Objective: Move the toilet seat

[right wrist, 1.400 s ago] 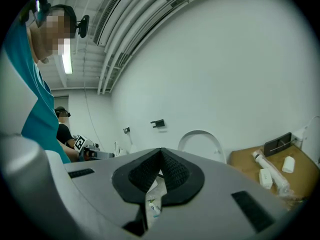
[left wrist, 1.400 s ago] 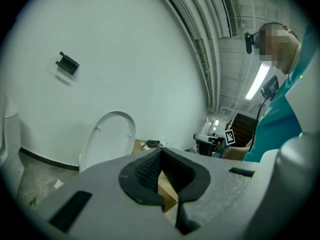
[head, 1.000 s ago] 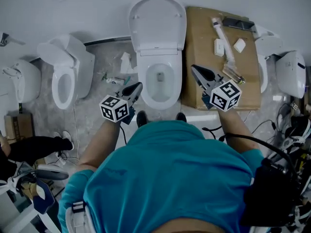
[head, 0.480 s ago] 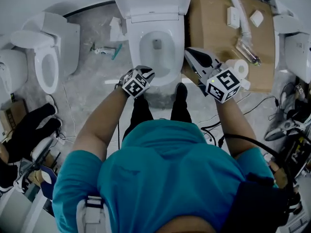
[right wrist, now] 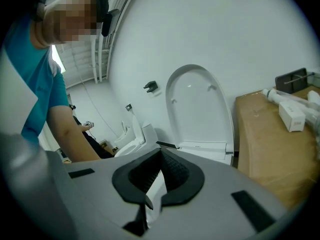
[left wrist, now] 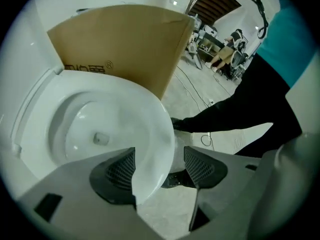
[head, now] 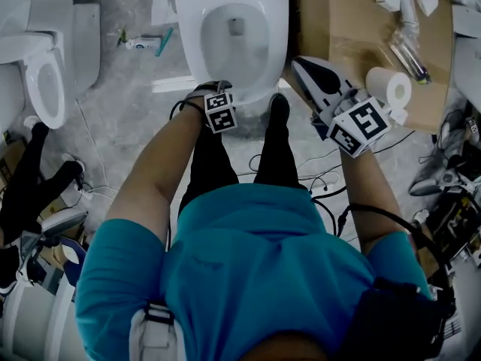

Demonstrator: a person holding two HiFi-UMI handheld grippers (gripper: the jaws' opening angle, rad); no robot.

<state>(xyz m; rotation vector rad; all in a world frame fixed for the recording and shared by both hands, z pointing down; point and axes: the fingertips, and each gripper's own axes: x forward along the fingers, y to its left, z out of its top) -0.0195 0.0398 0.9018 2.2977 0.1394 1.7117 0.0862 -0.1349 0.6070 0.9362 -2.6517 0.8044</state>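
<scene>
The white toilet (head: 233, 28) stands at the top centre of the head view, its seat ring down on the bowl. Its lid (right wrist: 200, 109) stands upright against the wall. My left gripper (head: 214, 90) points steeply down at the front of the bowl. Its jaws have just been opening. In the left gripper view they (left wrist: 160, 170) straddle the seat's front edge (left wrist: 150, 154), and the pads (left wrist: 117, 174) stand clear of it. My right gripper (head: 298, 65) hangs shut and empty to the right of the bowl, over the box's corner, aimed at the lid (right wrist: 159, 176).
A cardboard box (head: 346, 28) sits right of the toilet with a paper roll (head: 388, 87) and white parts on it. A second toilet (head: 45, 74) stands at the left. Cables (head: 316, 179) cross the floor by the person's shoes (head: 279, 111).
Both grippers have come down. The left one swung in to the bowl's front edge, tipped downward and opened from shut. The right one stayed shut beside the box.
</scene>
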